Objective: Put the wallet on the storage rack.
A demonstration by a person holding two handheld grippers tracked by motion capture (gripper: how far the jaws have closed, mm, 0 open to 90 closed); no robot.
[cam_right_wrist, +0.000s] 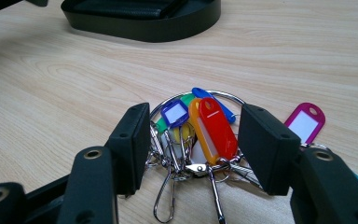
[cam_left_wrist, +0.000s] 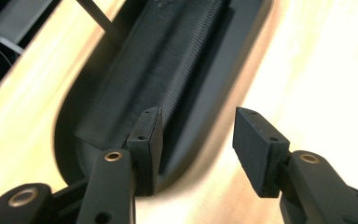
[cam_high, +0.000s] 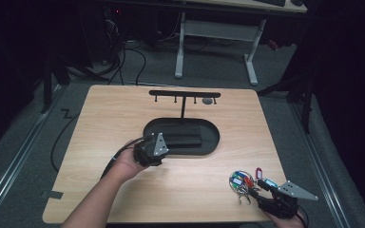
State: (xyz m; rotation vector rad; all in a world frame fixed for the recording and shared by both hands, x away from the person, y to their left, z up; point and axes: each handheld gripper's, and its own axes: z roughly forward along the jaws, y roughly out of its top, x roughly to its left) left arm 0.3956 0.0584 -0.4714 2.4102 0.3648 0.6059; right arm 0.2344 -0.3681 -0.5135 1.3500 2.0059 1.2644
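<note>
A steel ring with several coloured key tags and clips [cam_right_wrist: 212, 128] lies near the table's front right corner [cam_high: 241, 183]. My right gripper [cam_right_wrist: 193, 140] straddles it, and the ring's two sides meet both pads, so it is shut on the ring [cam_high: 251, 192]. A magenta tag [cam_right_wrist: 304, 122] lies just outside the right pad. My left gripper [cam_high: 158, 151] is open over the front left end of a black oval base [cam_high: 211, 140]. Its pads [cam_left_wrist: 147, 135] hold nothing, with the base's rim [cam_left_wrist: 223, 70] and ribbed block [cam_left_wrist: 168, 60] below and ahead.
A black T-shaped rack with small hooks [cam_high: 184, 94] rises from the base's far side, and a small grey item [cam_high: 208, 101] hangs near its right end. Cables and white desk legs [cam_high: 251, 61] are on the floor beyond the table. Bare wood lies between the two grippers.
</note>
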